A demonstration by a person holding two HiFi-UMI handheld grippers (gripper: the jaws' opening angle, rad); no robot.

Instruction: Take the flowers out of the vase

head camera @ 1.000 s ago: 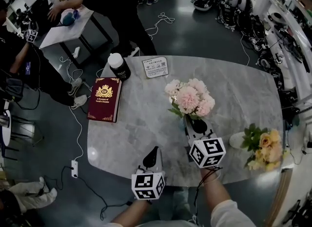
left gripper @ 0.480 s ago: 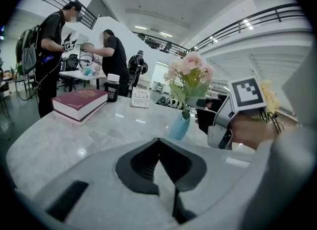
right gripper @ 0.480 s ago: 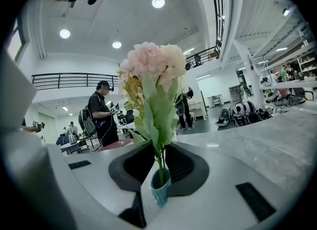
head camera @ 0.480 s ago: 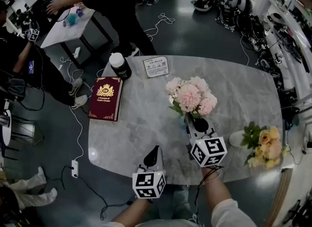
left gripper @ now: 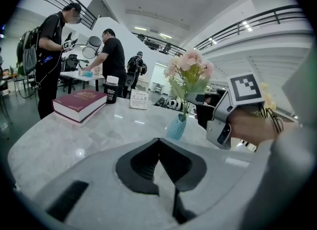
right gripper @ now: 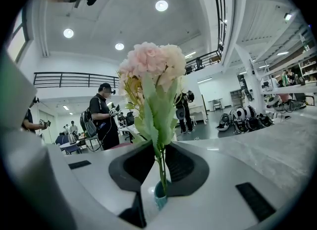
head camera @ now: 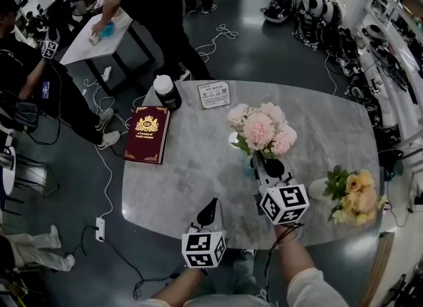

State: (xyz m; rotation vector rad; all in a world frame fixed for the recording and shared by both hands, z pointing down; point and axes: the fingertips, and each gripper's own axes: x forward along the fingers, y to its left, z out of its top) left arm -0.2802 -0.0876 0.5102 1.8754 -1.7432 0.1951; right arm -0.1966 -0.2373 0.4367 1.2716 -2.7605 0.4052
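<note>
A bunch of pink flowers (head camera: pixel 262 129) stands in a small teal vase (left gripper: pixel 177 127) on the marble table (head camera: pixel 185 180). My right gripper (head camera: pixel 255 159) reaches in from the near side and is shut on the green stems (right gripper: pixel 161 167) just above the vase's mouth (right gripper: pixel 159 194). The stem ends still reach down into the vase. In the left gripper view the right gripper (left gripper: pixel 204 109) shows beside the stems. My left gripper (head camera: pixel 212 201) hovers over the table near its front edge, shut and empty, to the left of the vase.
Yellow flowers (head camera: pixel 357 197) in a white vase (head camera: pixel 319 189) stand at the table's right edge. A red book (head camera: pixel 147 134), a black jar with a white lid (head camera: pixel 166 92) and a printed card (head camera: pixel 215 94) lie at the far left. People work behind.
My right gripper has risen a little with the stems in it, and the pink flowers with it. The left gripper has stayed put. A person in the background has leaned over the far table.
</note>
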